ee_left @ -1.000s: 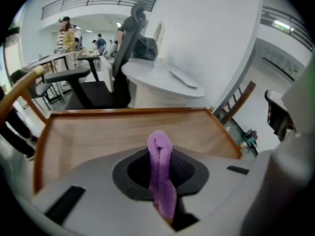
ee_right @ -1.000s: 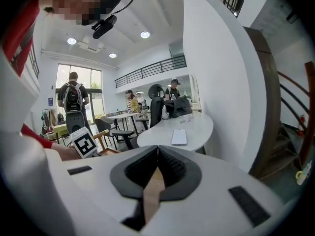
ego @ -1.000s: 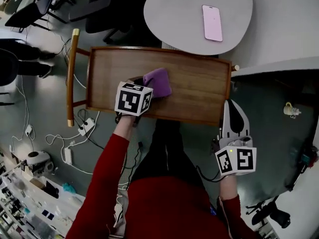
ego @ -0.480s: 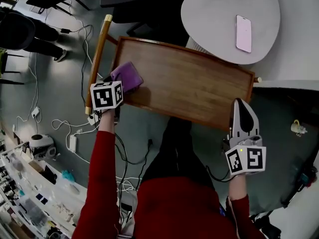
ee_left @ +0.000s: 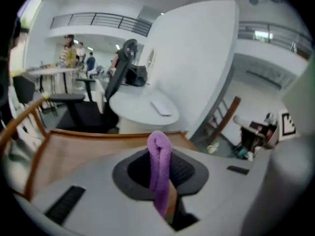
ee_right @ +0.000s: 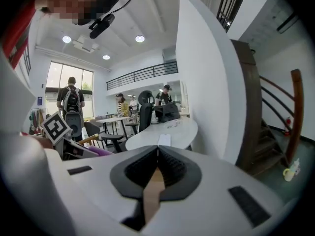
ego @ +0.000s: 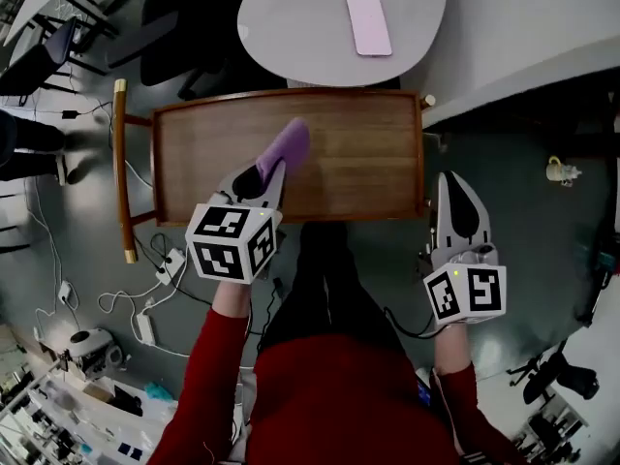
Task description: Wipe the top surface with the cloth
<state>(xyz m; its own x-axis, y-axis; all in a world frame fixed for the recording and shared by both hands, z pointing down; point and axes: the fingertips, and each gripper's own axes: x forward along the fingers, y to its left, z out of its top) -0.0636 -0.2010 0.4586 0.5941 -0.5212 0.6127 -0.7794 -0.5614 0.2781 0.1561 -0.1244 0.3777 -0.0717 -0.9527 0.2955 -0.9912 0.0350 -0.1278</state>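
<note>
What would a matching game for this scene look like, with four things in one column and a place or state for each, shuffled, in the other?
Things:
1. cloth
2. phone
3. right gripper
4. wooden top

Places or states:
A. lies on the white table
B. shut and empty, beside the wooden top's right edge
C. purple, pinched in the left gripper
D. brown, with a raised rim

Pairs: 1-C, 2-A, 3-B, 4-D
</note>
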